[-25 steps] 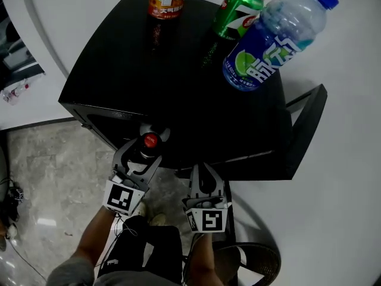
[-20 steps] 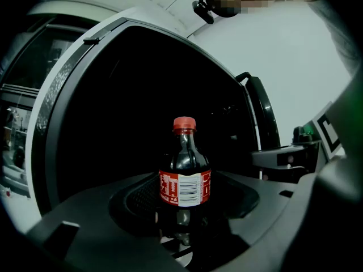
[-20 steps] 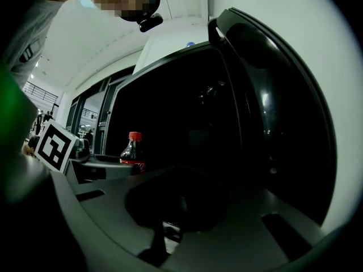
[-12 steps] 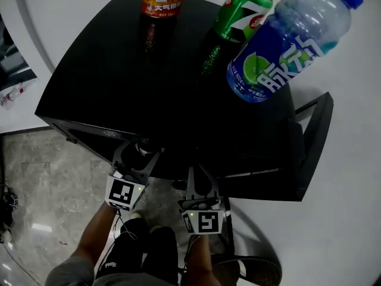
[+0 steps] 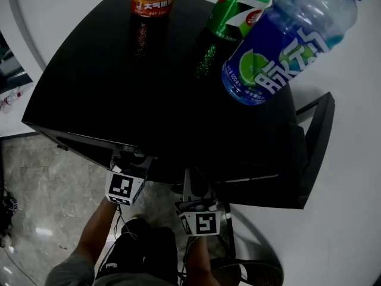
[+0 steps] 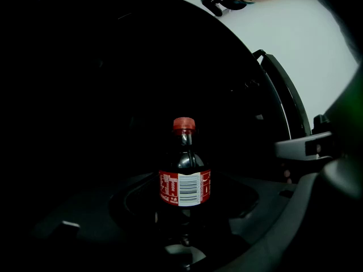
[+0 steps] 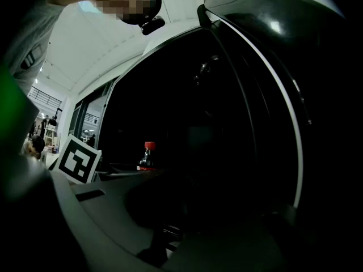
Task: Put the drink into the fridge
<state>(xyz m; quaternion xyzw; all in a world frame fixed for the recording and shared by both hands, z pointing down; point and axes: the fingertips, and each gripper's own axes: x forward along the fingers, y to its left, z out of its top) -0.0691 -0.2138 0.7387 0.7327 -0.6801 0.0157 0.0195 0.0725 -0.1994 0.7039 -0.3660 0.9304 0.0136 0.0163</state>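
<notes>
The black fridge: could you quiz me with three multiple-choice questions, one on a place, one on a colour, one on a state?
1. Where is the green can? A on top of the black fridge; B on the floor; C in a basket.
2. What colour is the cap of the cola bottle in the left gripper? A blue; B red; C yellow.
3. The fridge door is: A shut; B missing; C open.
Answers: 1 A, it stands on the fridge's top; 2 B, the left gripper view shows a red cap; 3 C, the door stands swung out at the right.
</notes>
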